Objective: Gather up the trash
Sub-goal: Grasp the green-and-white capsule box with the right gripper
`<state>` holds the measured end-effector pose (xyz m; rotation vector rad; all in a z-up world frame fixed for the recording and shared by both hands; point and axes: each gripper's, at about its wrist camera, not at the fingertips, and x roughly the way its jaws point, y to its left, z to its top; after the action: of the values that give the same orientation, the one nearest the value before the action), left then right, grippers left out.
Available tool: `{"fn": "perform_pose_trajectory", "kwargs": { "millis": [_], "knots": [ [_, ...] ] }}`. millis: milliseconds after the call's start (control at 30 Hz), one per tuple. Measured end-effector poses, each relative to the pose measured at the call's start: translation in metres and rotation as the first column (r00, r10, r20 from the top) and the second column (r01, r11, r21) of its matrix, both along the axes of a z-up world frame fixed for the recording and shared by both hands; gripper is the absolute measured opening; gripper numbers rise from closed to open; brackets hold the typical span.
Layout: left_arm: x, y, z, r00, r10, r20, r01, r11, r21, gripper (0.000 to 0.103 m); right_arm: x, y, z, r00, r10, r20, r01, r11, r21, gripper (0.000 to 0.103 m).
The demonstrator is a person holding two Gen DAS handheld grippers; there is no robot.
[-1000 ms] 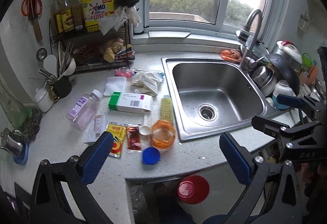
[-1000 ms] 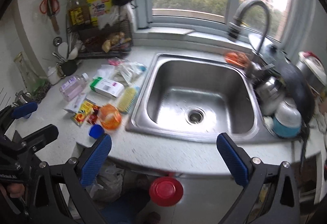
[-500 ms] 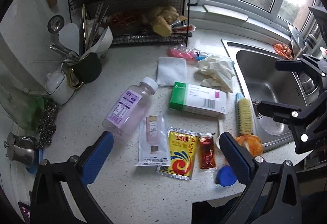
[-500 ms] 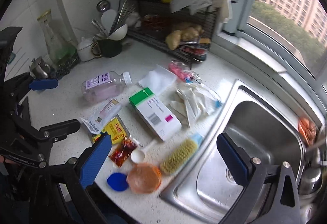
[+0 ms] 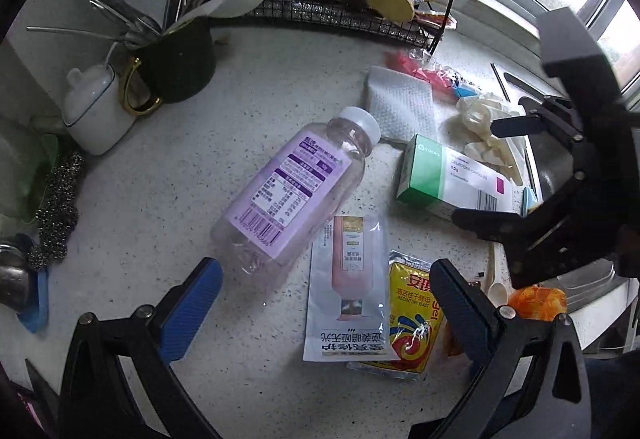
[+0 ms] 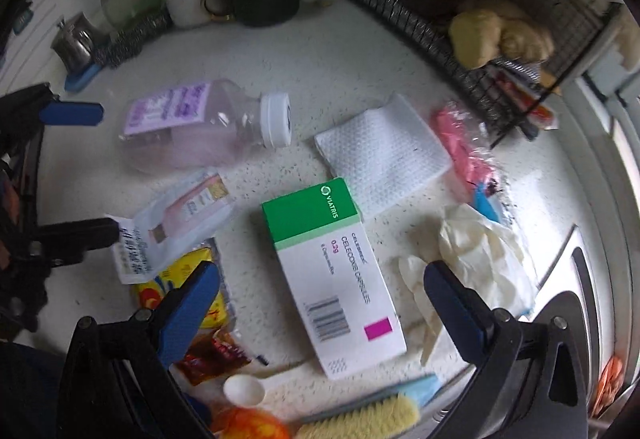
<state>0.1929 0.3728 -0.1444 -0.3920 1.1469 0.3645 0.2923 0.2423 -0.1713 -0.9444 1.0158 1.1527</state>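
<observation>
Pink liquid in capped bottle

left wrist: above, close, facing down | right wrist: same | shared: medicine box

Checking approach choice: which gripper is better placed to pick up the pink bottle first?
Left. The left gripper, jaws open, points at the bottle base; the right gripper, also open, frames the medicine box.

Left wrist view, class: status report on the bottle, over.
Both hand-held grippers open, empty. Left one above the bottle, lying capped. Sachet touching the bottle.
</observation>
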Motion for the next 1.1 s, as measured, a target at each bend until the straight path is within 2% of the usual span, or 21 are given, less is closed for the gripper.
{"fn": "perform_pose_trajectory", "kwargs": {
  "millis": [100, 233, 367, 400, 433, 500, 533, 567, 600, 667, 800, 900, 1033, 1100],
  "knots": [
    [0.002, 0.003, -0.006, 1.000, -0.003, -0.005, 0.002, 1.000, -0.024, 0.103, 0.006, 0.005, -0.011, 0.999, -0.003, -0.050, 0.003, 1.000, -0.013, 0.103],
    [0.004, 0.005, -0.013, 1.000, -0.020, -0.016, 0.020, 0.999, -0.027, 0.103, 0.009, 0.009, -0.022, 1.000, 0.012, -0.022, -0.013, 0.999, -0.038, 0.103],
    [0.002, 0.002, -0.014, 0.998, -0.044, -0.034, 0.043, 0.999, -0.017, 0.103, 0.013, 0.014, -0.034, 0.998, 0.006, -0.060, -0.008, 0.999, -0.039, 0.102],
    [0.001, 0.001, -0.013, 0.998, -0.051, -0.035, 0.051, 0.999, -0.013, 0.103, 0.013, 0.014, -0.038, 0.998, 0.011, -0.056, -0.013, 0.999, -0.043, 0.100],
    [0.000, 0.001, -0.013, 0.998, -0.056, -0.036, 0.056, 0.998, -0.011, 0.103, 0.013, 0.015, -0.041, 0.998, 0.015, -0.056, -0.018, 0.999, -0.048, 0.091],
    [-0.002, 0.001, -0.013, 0.997, -0.061, -0.041, 0.061, 0.998, -0.011, 0.103, 0.013, 0.015, -0.039, 0.999, 0.018, -0.040, -0.020, 0.999, -0.030, 0.086],
    [-0.003, 0.000, -0.012, 0.997, -0.064, -0.040, 0.064, 0.998, -0.010, 0.103, 0.013, 0.015, -0.038, 0.999, 0.018, -0.038, -0.019, 1.000, -0.022, 0.081],
    [-0.005, -0.002, -0.009, 0.997, -0.069, -0.035, 0.069, 0.998, -0.008, 0.103, 0.014, 0.014, -0.035, 0.999, 0.011, -0.039, -0.011, 1.000, -0.012, 0.067],
    [-0.007, -0.003, -0.007, 0.997, -0.074, -0.033, 0.074, 0.997, -0.005, 0.103, 0.015, 0.015, -0.034, 0.999, -0.001, -0.051, 0.000, 1.000, -0.011, 0.066],
    [-0.010, -0.005, 0.000, 0.995, -0.093, -0.028, 0.093, 0.996, -0.009, 0.103, 0.011, 0.007, -0.025, 0.999, -0.015, -0.048, 0.015, 1.000, 0.003, 0.065],
    [-0.012, -0.006, 0.020, 0.991, -0.134, -0.006, 0.134, 0.991, 0.020, 0.103, 0.005, 0.003, 0.003, 1.000, -0.028, 0.010, 0.027, 0.999, 0.040, 0.065],
    [-0.011, -0.003, 0.035, 0.987, -0.158, 0.003, 0.158, 0.986, 0.045, 0.103, 0.009, -0.006, 0.027, 0.996, -0.087, 0.028, 0.085, 0.994, 0.070, 0.065],
    [-0.006, 0.006, 0.042, 0.980, -0.199, -0.002, 0.199, 0.979, 0.046, 0.103, 0.019, -0.012, 0.049, 0.980, -0.199, -0.006, 0.199, 0.975, 0.100, 0.065],
    [-0.001, 0.013, 0.042, 0.974, -0.224, -0.022, 0.225, 0.972, 0.060, 0.103, 0.015, -0.018, 0.050, 0.970, -0.240, -0.027, 0.241, 0.964, 0.107, 0.065]
  ]
}}
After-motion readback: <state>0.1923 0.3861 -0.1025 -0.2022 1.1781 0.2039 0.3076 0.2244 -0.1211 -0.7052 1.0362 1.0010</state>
